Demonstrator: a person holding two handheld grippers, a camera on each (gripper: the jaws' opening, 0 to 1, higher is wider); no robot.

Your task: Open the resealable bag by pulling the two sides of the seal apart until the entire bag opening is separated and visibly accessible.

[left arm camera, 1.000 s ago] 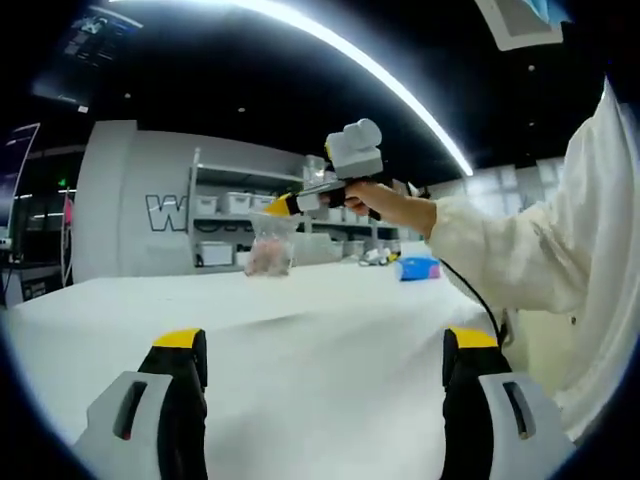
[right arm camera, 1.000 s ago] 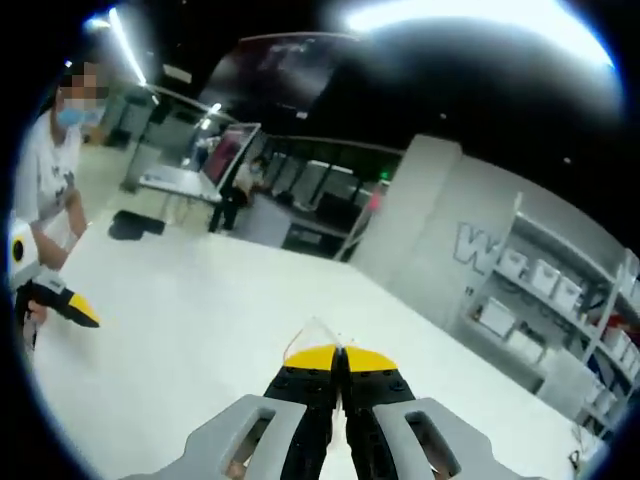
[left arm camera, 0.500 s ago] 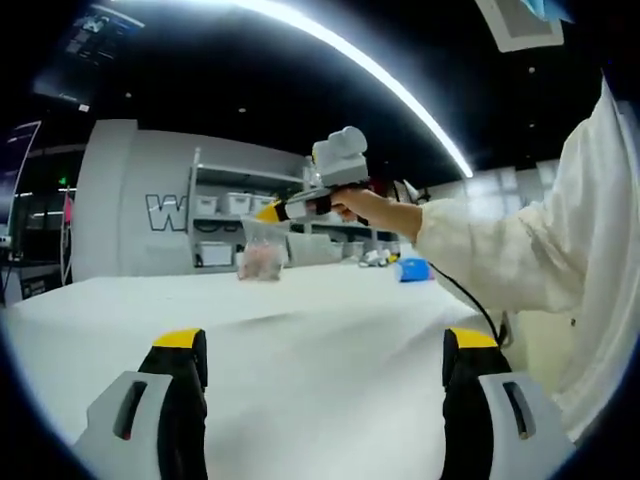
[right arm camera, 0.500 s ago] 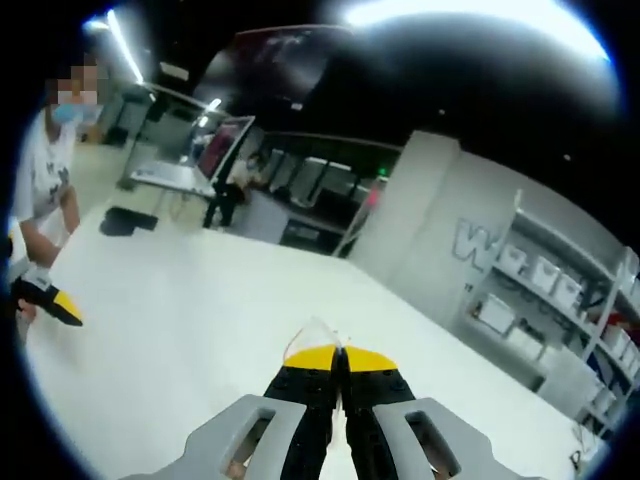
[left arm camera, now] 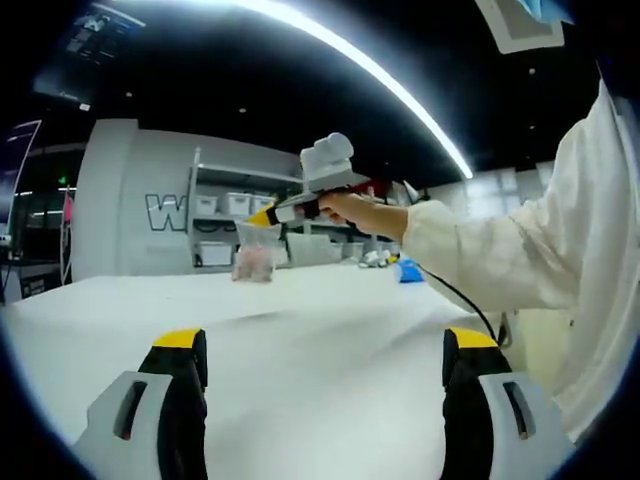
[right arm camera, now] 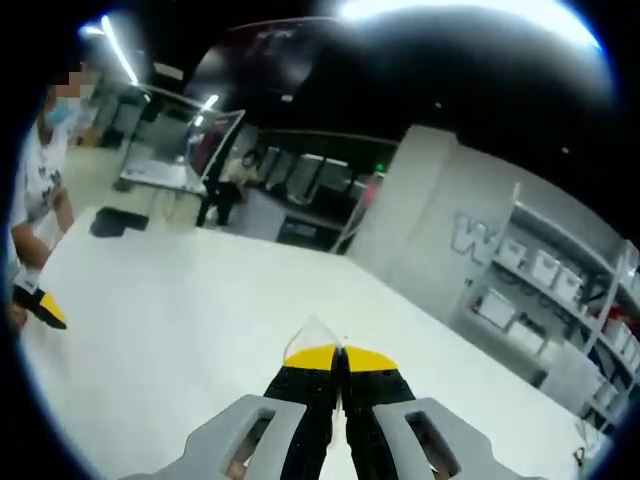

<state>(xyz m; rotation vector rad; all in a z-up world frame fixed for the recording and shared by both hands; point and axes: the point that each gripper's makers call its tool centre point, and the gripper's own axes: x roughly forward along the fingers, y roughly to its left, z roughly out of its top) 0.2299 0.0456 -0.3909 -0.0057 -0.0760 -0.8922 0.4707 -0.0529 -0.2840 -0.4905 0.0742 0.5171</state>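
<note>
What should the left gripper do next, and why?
Probably bring the open left gripper up to the bag and pinch the free side of its top. The right gripper holds the bag in the air by one edge.

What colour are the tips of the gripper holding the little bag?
Yellow tips on the right gripper, shut on the clear plastic bag; right gripper view shows them best.

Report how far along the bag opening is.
Done: the right gripper is shut on the top edge of the resealable bag and holds it up above the white table. In hand: the left gripper is open, low over the table, apart from the bag. Left: gripping the other side of the seal and pulling it apart; no opening is visible.
</note>
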